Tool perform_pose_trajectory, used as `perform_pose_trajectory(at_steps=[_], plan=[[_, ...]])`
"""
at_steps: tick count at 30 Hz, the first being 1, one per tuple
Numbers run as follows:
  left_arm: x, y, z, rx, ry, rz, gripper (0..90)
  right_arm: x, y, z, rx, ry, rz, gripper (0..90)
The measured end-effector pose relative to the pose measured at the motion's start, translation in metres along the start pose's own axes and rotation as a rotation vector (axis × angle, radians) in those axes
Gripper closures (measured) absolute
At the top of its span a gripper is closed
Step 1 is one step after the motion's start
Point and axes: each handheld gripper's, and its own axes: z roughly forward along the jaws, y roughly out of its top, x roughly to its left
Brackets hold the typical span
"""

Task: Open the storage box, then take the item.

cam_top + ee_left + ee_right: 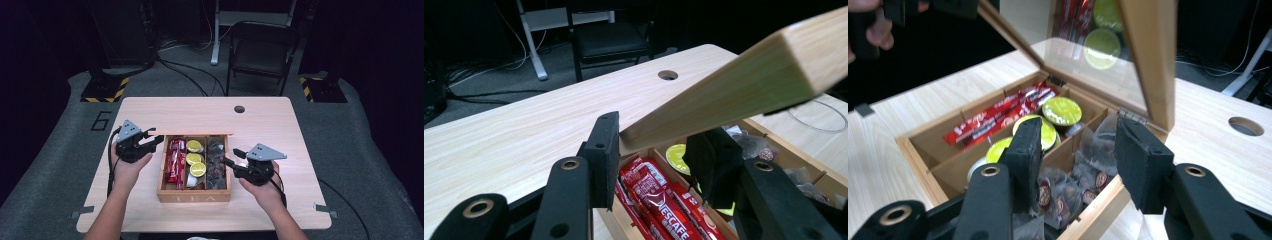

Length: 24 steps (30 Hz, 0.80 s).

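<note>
A wooden tea box (194, 196) stands mid-table with its lid (195, 133) raised upright. It holds red Nescafe sachets (176, 160) on the left, green-topped capsules (195, 159) in the middle and dark tea bags (216, 165) on the right. My left gripper (155, 141) is at the lid's left end. Its jaws stand apart around the lid's corner (734, 85), above the sachets (659, 200). My right gripper (227, 162) is open at the box's right wall. It hovers over the tea bags (1068, 195), with the glass-paned lid (1148, 55) just beyond.
The light wooden table (150, 210) has a cable hole (239, 109) at its back edge. A dark folding chair (262, 47) stands behind it, and cables run across the floor. The other hand (878, 30) appears at the top left of the right gripper view.
</note>
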Motion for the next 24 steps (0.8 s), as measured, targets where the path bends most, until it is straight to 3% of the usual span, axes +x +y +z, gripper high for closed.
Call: perform_pose_trajectory(at_steps=[6,10,15,24], plan=[[0.0,0.0,0.0,0.003,0.0,0.002,57.3,0.002,-0.015,0.015,0.055,0.056,0.018,49.9],[0.0,0.0,0.0,0.004,-0.001,0.003,57.2,0.006,-0.023,0.028,0.096,0.073,-0.006,49.6],[0.0,0.0,-0.001,0.011,-0.002,0.002,57.0,0.01,-0.027,0.041,0.125,0.067,-0.031,50.1],[-0.003,-0.002,-0.002,0.021,0.002,0.009,56.7,0.014,-0.034,0.06,0.161,0.089,-0.018,51.3]])
